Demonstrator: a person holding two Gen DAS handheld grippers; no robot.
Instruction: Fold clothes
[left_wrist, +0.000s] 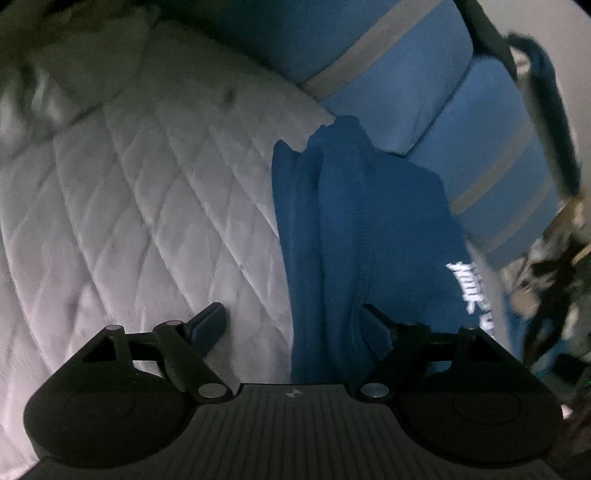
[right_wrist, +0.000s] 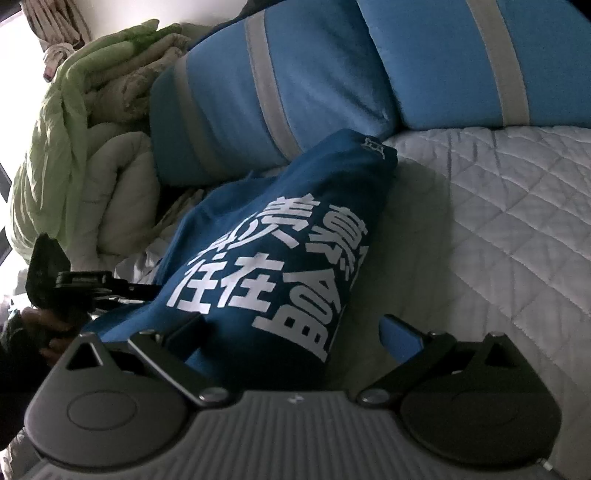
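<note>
A dark blue shirt (right_wrist: 280, 236) with large white printed characters lies bunched in a long, raised roll on the white quilted bed cover (right_wrist: 498, 229). My right gripper (right_wrist: 293, 332) is open, its fingers on either side of the roll's near end; the left finger (right_wrist: 184, 332) touches the cloth. In the left wrist view the same shirt (left_wrist: 351, 229) hangs in folds. My left gripper (left_wrist: 293, 326) is open there, and the right finger (left_wrist: 376, 328) is partly wrapped by a fold. The right wrist view also shows the left gripper (right_wrist: 140, 290), with a hand (right_wrist: 37, 325) on it.
Two blue pillows with grey stripes (right_wrist: 277, 85) (right_wrist: 480, 55) lie against the head of the bed just behind the shirt. A rumpled green and cream quilt (right_wrist: 62, 140) is heaped at the left. The quilted cover (left_wrist: 129, 206) stretches left of the shirt.
</note>
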